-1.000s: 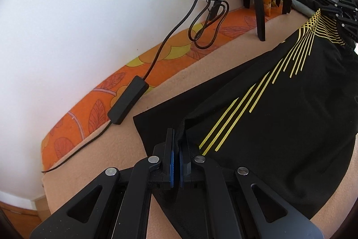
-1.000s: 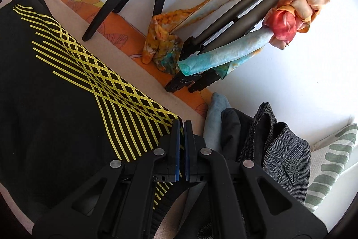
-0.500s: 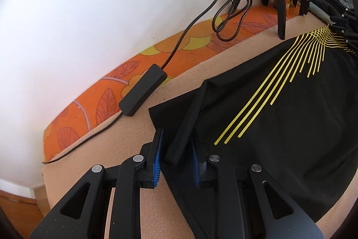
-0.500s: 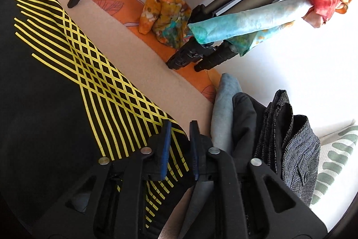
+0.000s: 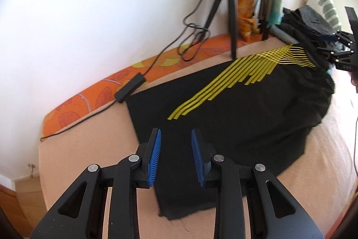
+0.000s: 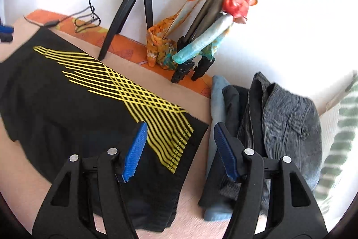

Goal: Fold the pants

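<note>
Black pants [image 5: 246, 109] with yellow stripes lie flat on the beige bed, leg hem toward me in the left wrist view. My left gripper [image 5: 175, 138] is open and empty above the hem end. In the right wrist view the pants [image 6: 73, 104] show the crossed yellow lines near the waist. My right gripper [image 6: 179, 129] is wide open and empty over the waist corner. The right gripper also shows at the far right of the left wrist view [image 5: 335, 48].
A black tripod [image 5: 231, 15] and its cable with a power block [image 5: 129, 91] stand along the wall on an orange leaf-print strip [image 5: 89, 102]. A pile of grey and blue folded clothes [image 6: 268, 127] lies right of the pants. Scarves [image 6: 235, 3] hang on stands. A striped pillow [image 5: 322, 1] sits at the back.
Both grippers have opened and let go of the pants. Both have pulled back and up from the cloth, which now lies flat on the bed.
</note>
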